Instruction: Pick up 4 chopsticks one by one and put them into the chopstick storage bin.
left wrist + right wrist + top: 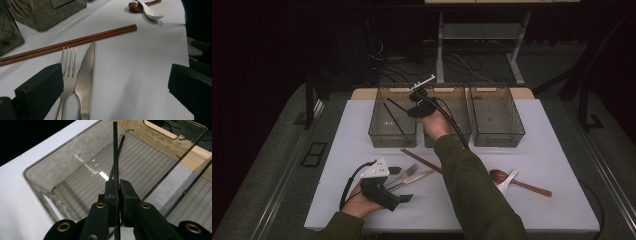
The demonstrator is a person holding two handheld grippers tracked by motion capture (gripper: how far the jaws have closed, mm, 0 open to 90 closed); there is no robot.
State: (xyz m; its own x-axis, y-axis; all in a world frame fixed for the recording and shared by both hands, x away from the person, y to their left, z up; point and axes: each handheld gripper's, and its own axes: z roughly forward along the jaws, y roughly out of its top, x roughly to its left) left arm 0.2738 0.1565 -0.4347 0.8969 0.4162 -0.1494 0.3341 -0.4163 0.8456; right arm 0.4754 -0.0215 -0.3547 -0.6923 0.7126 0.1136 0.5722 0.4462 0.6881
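The worktop (537, 150) is white and carries three clear bins in a row along its far edge. The left bin (379, 131) holds one black chopstick (392, 118) lying aslant on its ribbed floor. The middle bin (459, 100) and the right bin (496, 116) stand just beside it, their walls close together. The right gripper (416, 102) hangs over the wall between the left and middle bins; its jaws are closed on a second black chopstick (115, 152), which runs straight out from the pads and reaches over the left bin, above the one lying inside. The left gripper (398, 184) rests on the near left part of the worktop with its jaws wide apart and nothing between the pads. Just ahead of it lie a fork (68, 72) and a knife (86, 75), side by side and touching at the handles. Beyond their tips lies a pair of brown chopsticks (75, 42), parallel and touching. At the near right of the worktop lie a wooden spoon (517, 181) and a white spoon (507, 181), crossed over each other.
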